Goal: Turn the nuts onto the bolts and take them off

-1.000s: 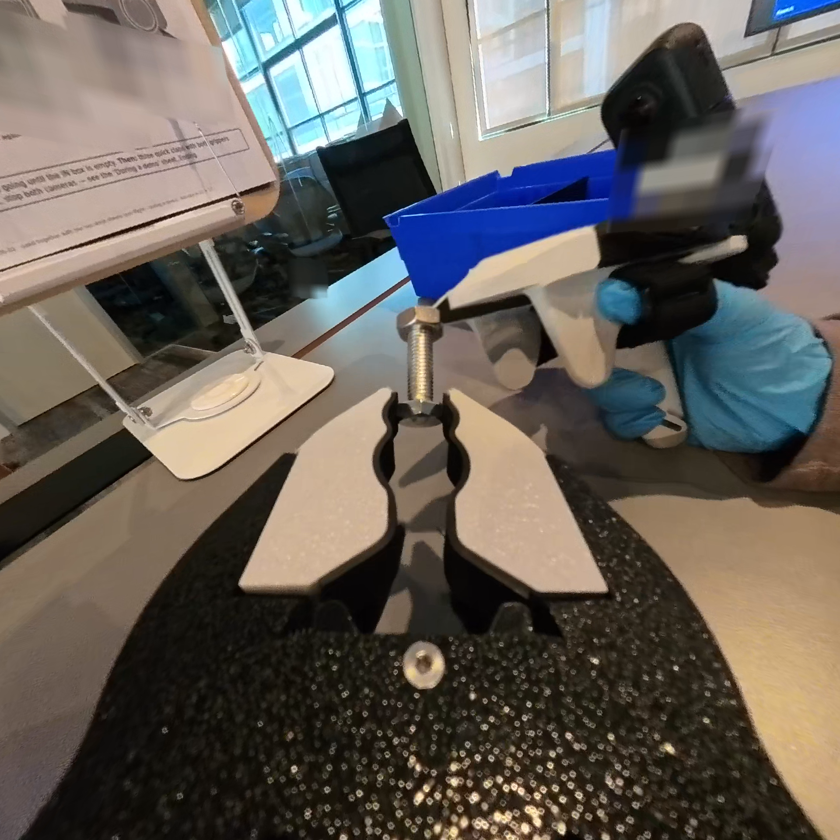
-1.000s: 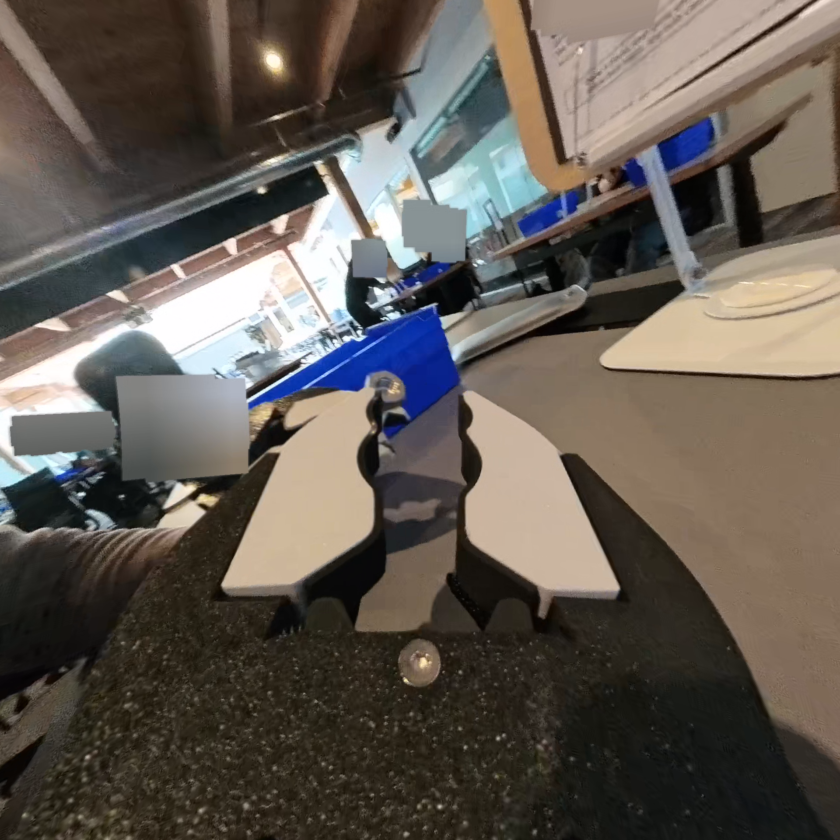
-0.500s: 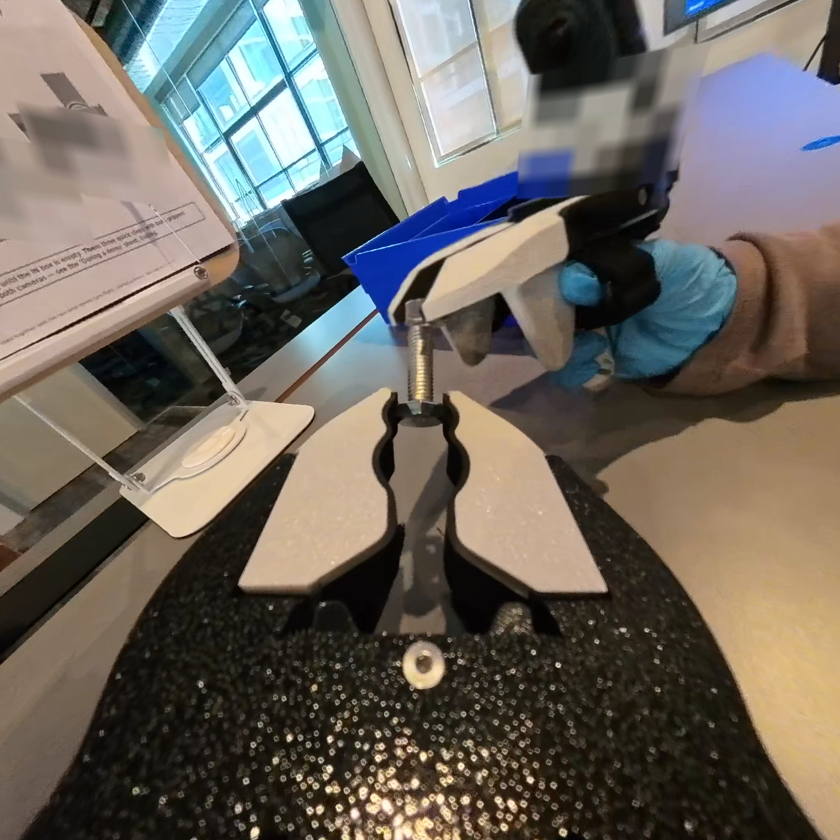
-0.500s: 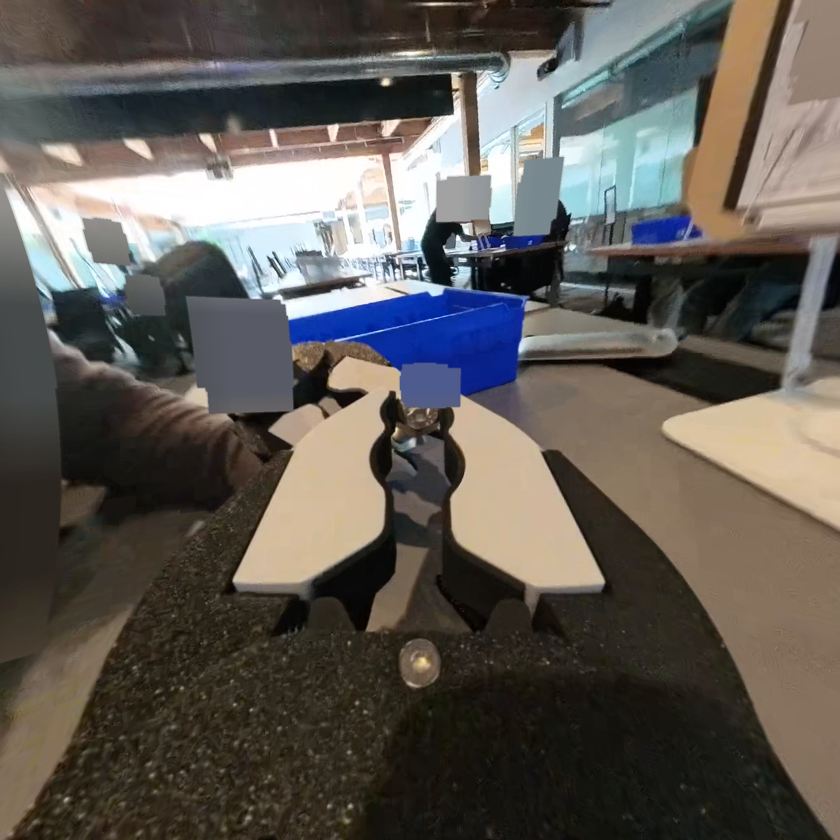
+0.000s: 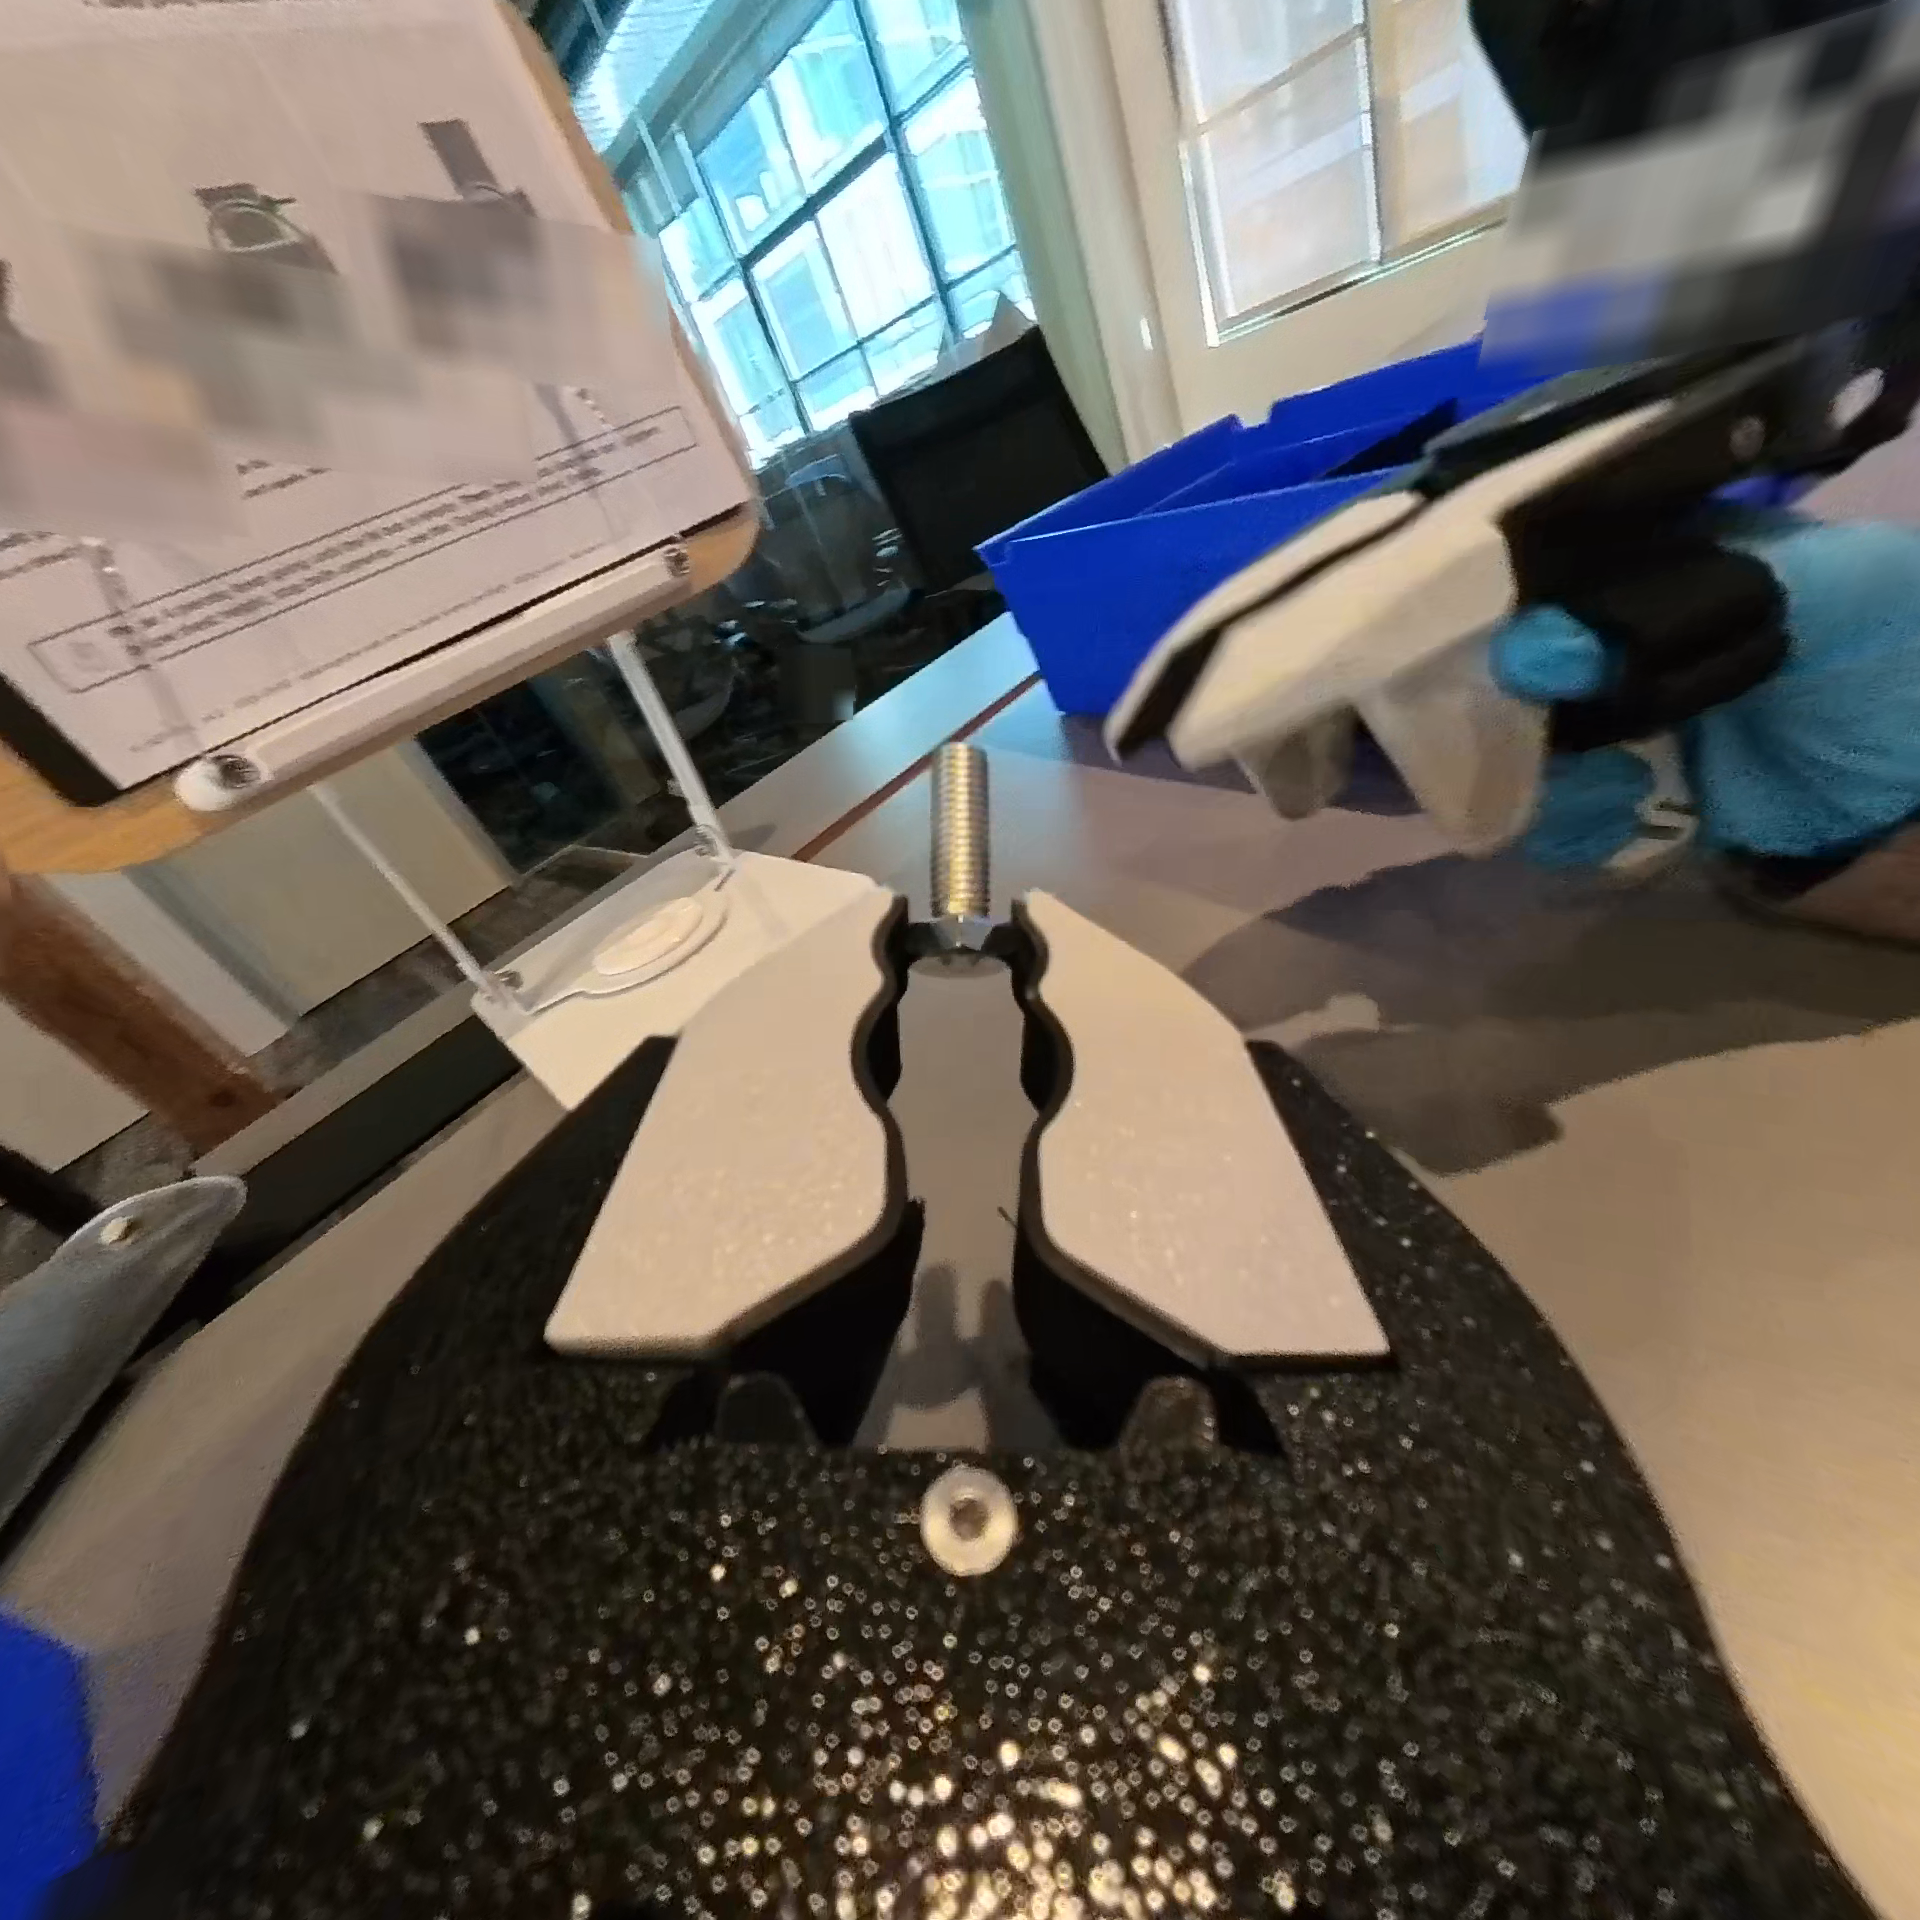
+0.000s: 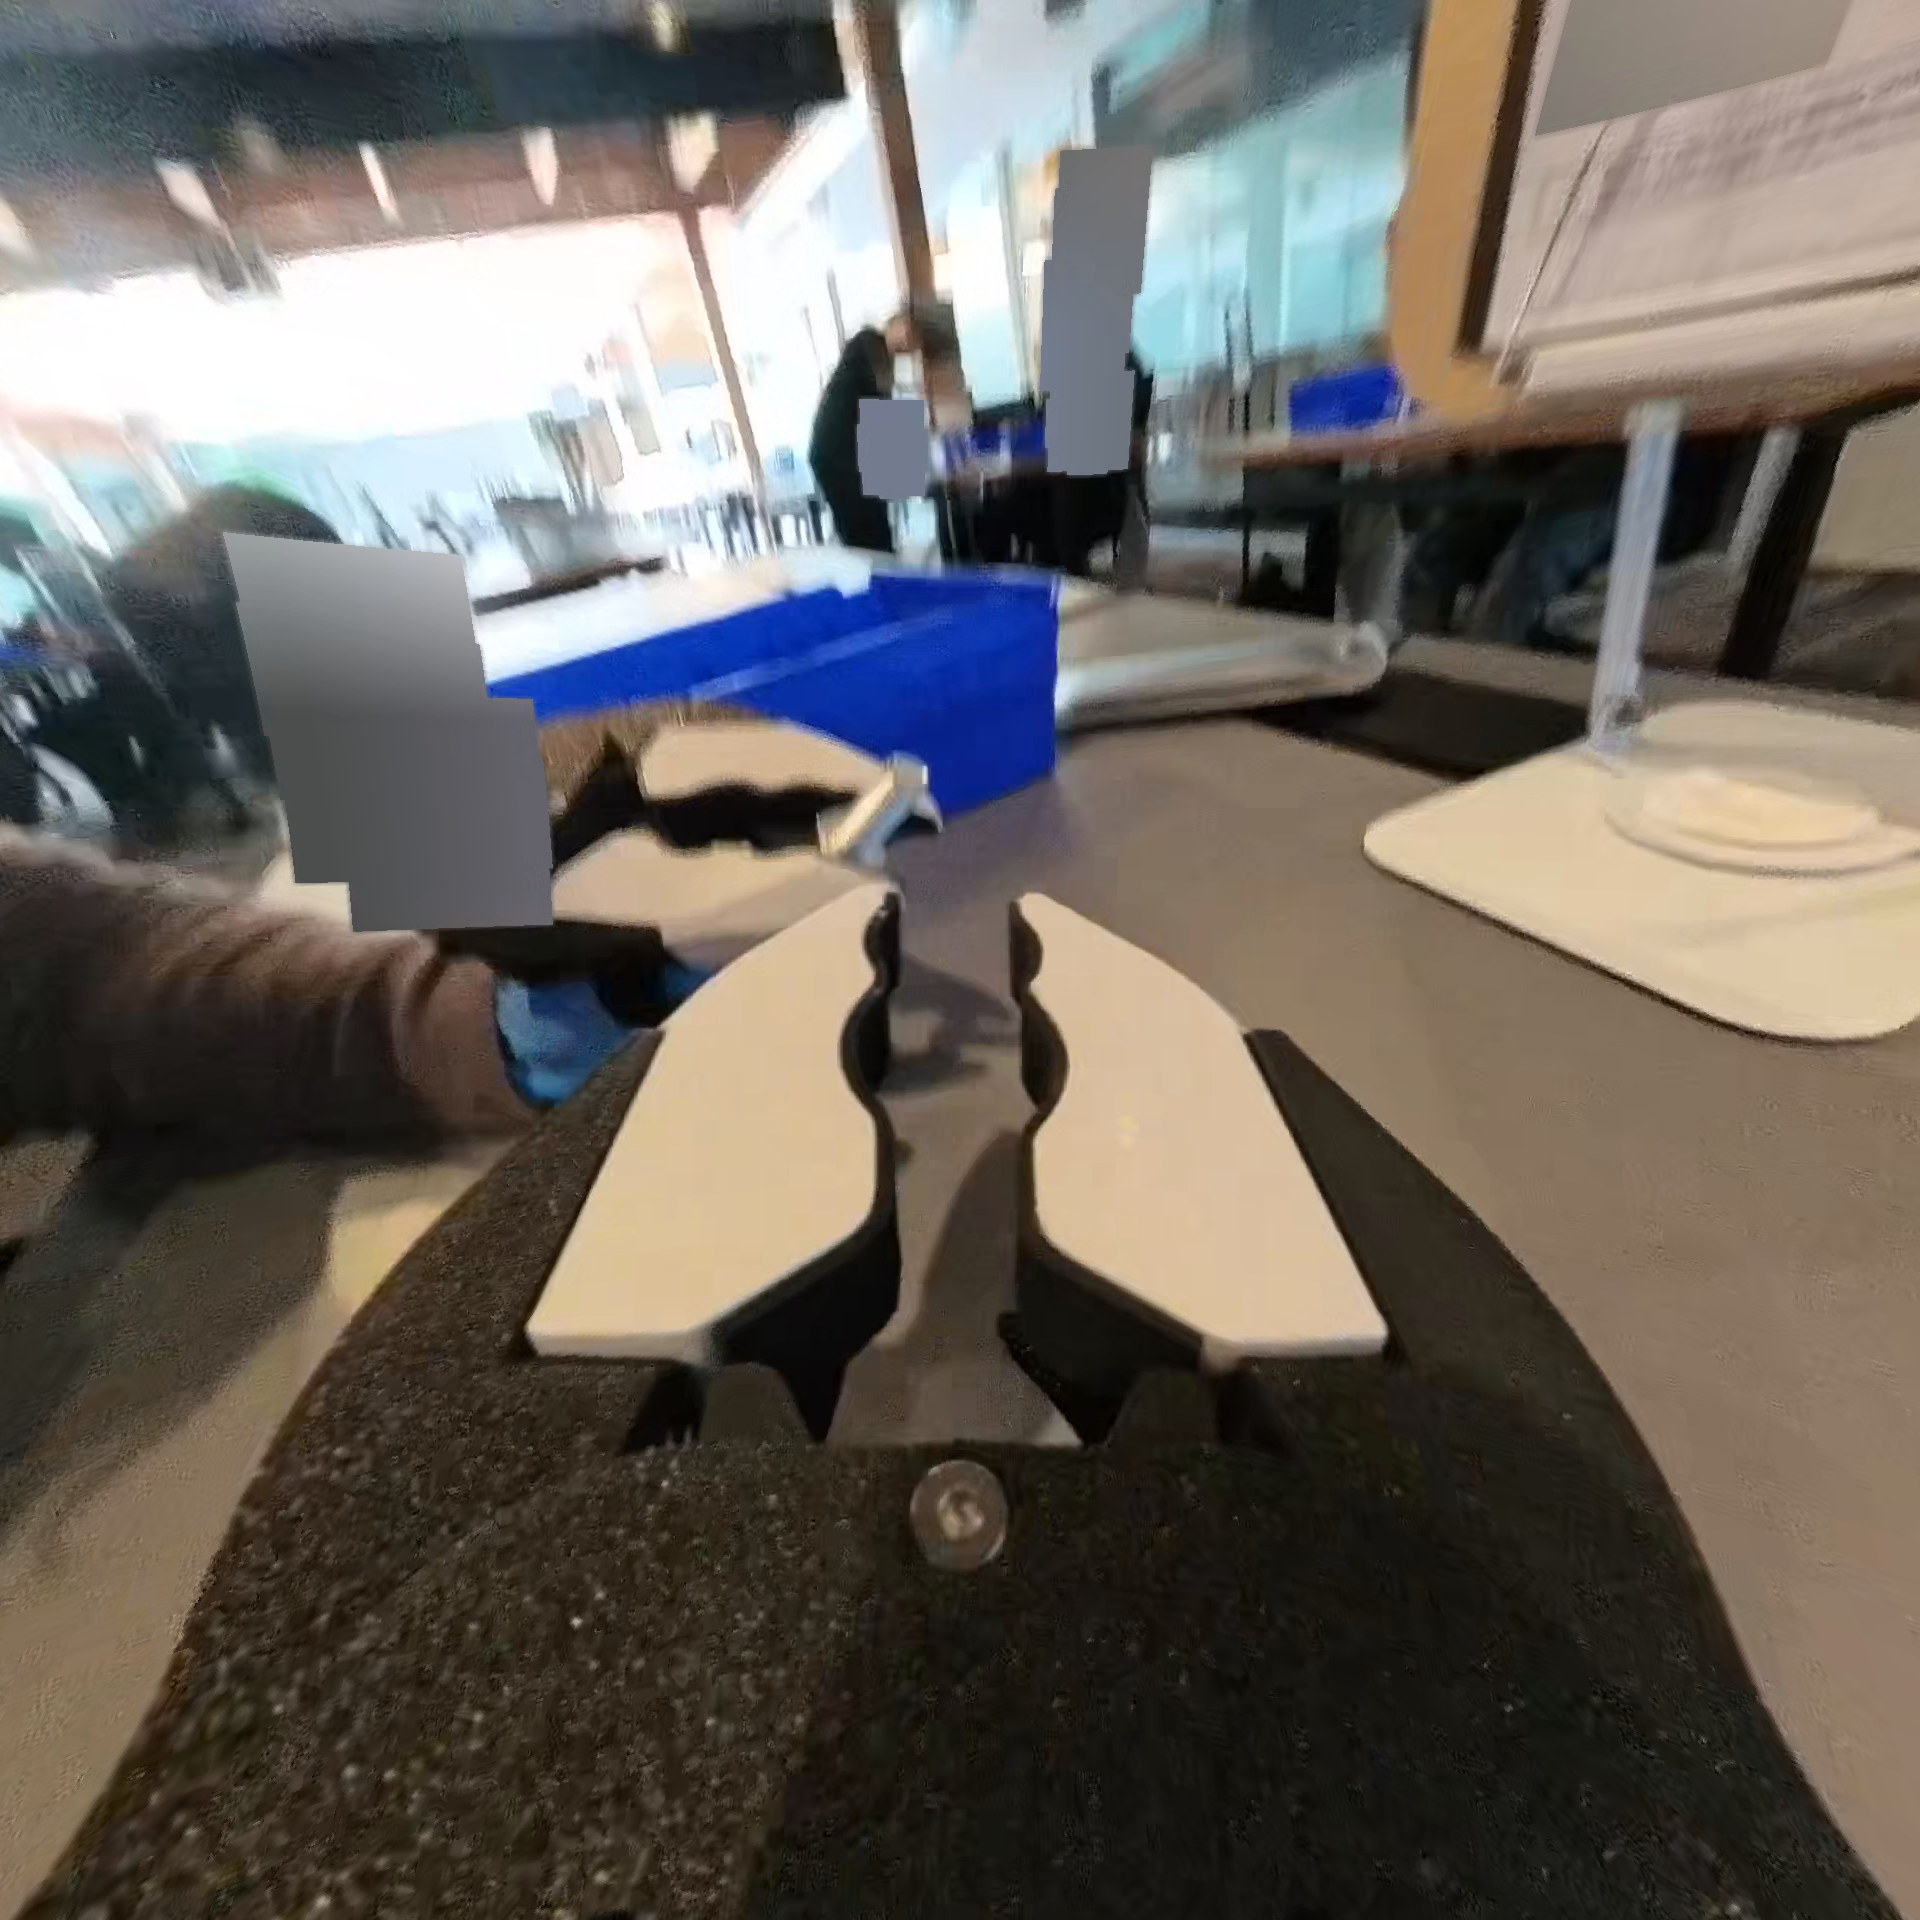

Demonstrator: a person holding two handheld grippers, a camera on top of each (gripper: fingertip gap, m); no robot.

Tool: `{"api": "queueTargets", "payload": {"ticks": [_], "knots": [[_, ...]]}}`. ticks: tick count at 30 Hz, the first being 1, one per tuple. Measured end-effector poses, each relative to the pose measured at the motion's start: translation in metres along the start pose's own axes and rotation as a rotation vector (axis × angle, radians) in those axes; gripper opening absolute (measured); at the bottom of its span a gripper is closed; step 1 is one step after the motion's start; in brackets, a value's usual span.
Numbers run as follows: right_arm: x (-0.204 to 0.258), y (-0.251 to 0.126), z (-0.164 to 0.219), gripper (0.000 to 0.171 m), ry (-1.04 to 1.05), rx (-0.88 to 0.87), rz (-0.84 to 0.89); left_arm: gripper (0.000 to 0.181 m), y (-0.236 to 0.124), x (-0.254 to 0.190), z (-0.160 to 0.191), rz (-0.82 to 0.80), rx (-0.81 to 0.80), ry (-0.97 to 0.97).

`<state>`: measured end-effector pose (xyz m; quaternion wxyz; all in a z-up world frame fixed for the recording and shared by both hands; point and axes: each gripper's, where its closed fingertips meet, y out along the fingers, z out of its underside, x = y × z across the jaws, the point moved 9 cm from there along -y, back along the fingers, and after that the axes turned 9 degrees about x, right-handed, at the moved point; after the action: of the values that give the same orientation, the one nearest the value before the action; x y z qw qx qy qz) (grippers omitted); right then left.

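Note:
My left gripper (image 5: 958,920) is shut on the hex head of a silver bolt (image 5: 961,821), which stands upright with its bare thread pointing up. No nut sits on the thread. My right gripper (image 6: 954,914) has a narrow gap between its fingertips with nothing in it. In the left wrist view it (image 5: 1138,717) hovers to the upper right of the bolt, apart from it, held by a blue-gloved hand. The right wrist view shows the left gripper (image 6: 842,826) with the bolt (image 6: 883,805) just beyond my fingertips. I see no nut in either view.
A blue bin (image 5: 1143,582) stands behind the right gripper, and another blue bin (image 6: 883,675) shows behind the left one. A paper sheet on a clear stand (image 5: 312,343) with a white base (image 6: 1662,883) stands by the grey table (image 5: 1558,1247). People sit far behind. The tips of one gripper are about 5 centimetres away from the tips of the other.
The right gripper has pulled up and to the right, away from the bolt's top. The nut it gripped on the thread is gone from view. The left gripper still holds the bolt.

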<state>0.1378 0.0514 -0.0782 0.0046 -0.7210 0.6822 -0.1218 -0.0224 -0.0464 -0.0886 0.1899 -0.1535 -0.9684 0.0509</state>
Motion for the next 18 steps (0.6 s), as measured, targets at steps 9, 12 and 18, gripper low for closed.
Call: {"api": "queueTargets", "payload": {"ticks": [9, 12, 18], "knots": [[0.047, 0.058, 0.034, 0.031, -0.237, 0.585, -0.169, 0.018, 0.001, 0.01, 0.003, -0.132, 0.032, -0.037], [0.064, 0.073, 0.042, 0.029, -0.335, 0.686, -0.187, 0.018, 0.002, 0.011, 0.004, -0.14, 0.033, -0.045], [0.062, 0.073, 0.043, 0.019, -0.308, 0.71, -0.195, 0.018, 0.0, 0.012, 0.003, -0.131, 0.018, -0.054]]}}
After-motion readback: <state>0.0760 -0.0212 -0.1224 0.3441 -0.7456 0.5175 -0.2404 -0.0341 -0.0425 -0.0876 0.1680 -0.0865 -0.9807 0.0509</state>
